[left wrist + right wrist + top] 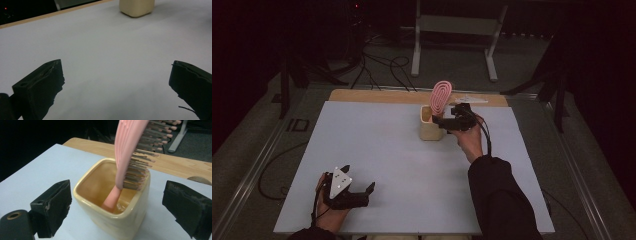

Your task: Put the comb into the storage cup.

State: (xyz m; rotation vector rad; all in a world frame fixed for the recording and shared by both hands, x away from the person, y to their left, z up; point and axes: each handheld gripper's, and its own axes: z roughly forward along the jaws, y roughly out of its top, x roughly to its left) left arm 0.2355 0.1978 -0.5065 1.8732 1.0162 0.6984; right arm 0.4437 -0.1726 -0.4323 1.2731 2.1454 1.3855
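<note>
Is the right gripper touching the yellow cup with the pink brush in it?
Apart. The right gripper view shows the right gripper open, white table showing between each jaw and the yellow cup; the pink brush stands inside.

Dim, grainy pictures; surroundings fall to black, soft shadows, edges slightly blurred

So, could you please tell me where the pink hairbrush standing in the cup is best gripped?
Probably across the thin edges of the pink hairbrush head, coming from above. It stands handle-down in the yellow cup, so the handle is walled in and only the head projects over the rim. The right gripper is open at the cup.
</note>
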